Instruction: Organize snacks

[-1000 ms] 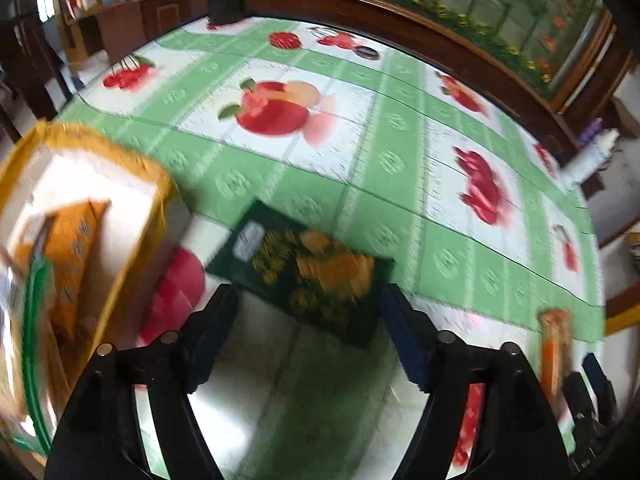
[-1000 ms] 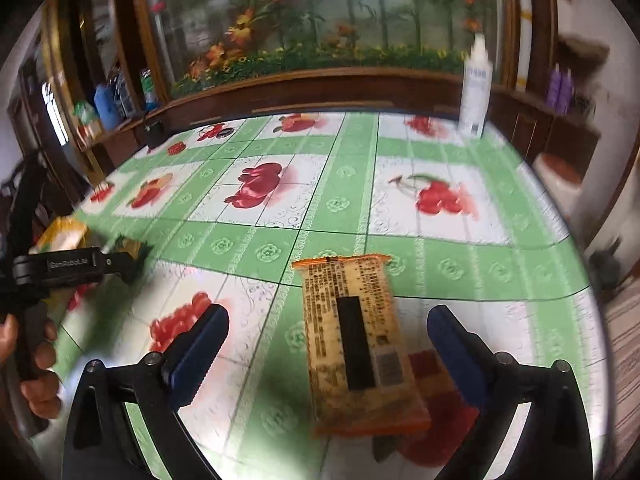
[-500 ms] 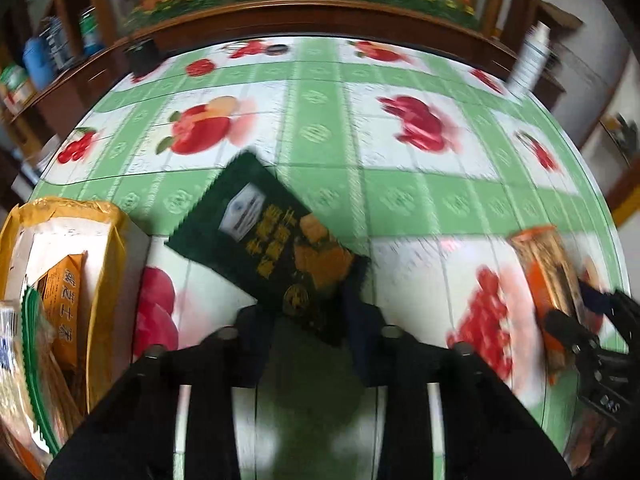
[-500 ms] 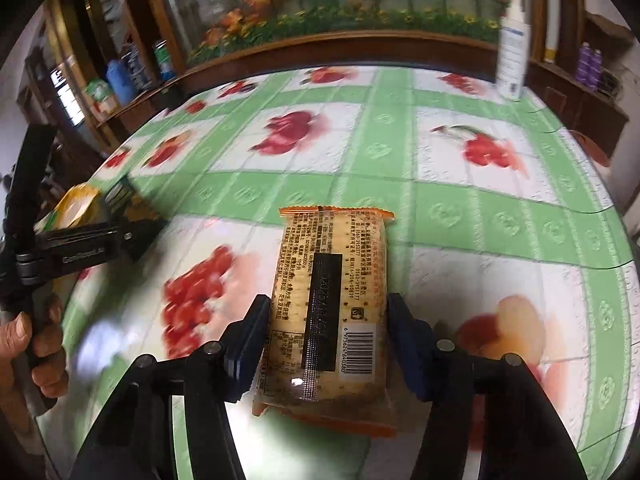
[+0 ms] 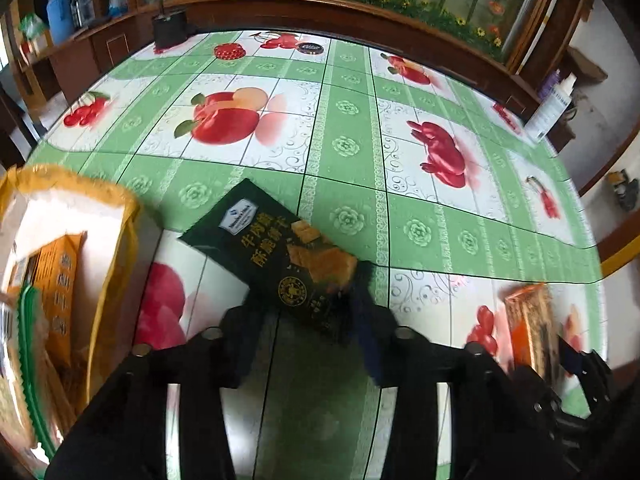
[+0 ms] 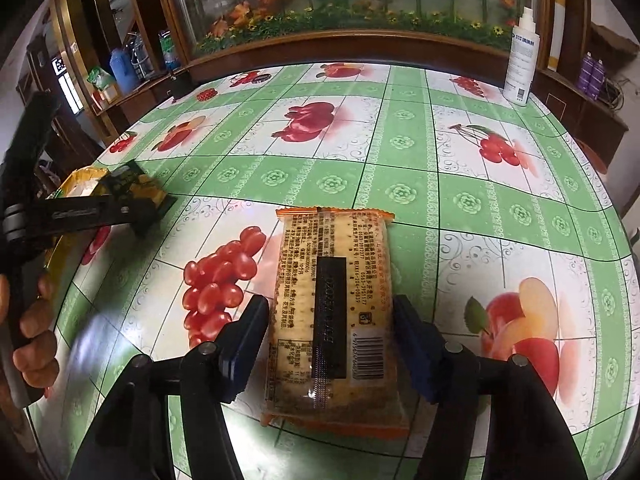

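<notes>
Here the left gripper [image 5: 304, 320] has a dark green snack packet [image 5: 276, 256] between its opening jaws, near the worktop's [image 5: 348, 148] left edge, beside a yellow-rimmed bag [image 5: 100, 200]. The right gripper [image 6: 332, 344] brackets an orange cracker pack [image 6: 332, 308] lying flat near the front edge, its jaws opening too.

Bare tablecloth [image 5: 348, 148] beyond; box [image 5: 100, 216] left.

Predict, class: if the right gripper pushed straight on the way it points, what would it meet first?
The cracker packet already between the opening right gripper jaws; under it, probably the fruit-print tablecloth, though depth is unclear.
</notes>
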{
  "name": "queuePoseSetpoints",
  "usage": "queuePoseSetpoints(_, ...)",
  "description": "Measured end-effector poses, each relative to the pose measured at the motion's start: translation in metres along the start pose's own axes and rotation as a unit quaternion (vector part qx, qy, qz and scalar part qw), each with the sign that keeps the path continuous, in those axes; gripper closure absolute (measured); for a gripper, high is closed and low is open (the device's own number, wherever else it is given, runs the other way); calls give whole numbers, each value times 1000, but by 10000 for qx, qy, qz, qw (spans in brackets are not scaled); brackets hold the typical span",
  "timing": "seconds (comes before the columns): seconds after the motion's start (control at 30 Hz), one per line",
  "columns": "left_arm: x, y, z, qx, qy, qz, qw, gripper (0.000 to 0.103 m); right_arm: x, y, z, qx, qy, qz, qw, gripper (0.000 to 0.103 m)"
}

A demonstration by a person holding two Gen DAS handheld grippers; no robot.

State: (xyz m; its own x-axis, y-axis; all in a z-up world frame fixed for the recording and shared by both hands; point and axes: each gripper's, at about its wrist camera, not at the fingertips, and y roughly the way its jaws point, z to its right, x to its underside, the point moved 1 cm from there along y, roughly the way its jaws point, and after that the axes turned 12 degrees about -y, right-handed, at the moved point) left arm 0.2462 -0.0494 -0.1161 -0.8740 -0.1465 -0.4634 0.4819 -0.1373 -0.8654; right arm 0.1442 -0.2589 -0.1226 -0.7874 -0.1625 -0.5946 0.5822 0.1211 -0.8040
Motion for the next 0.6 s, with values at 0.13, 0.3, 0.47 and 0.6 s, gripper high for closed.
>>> queuePoseSetpoints(0.13,10,-1,8,-195,440,192,9987,59,1,0,-3,-2,-19,-1,10000,37)
queuePoseSetpoints(0.3,28,-13,4,-100,744,234,9969,97,6,-4,-5,-11,-27,19,10000,42)
queuePoseSetpoints(0.47,55,-30,-10,-35,865,247,9959,103,20,-14,-15,-51,-73,52,9999,43)
queuePoseSetpoints(0.6,78,-44,-19,-43,875,233,9959,103,31,-22,-23,-58,-95,82,9999,43)
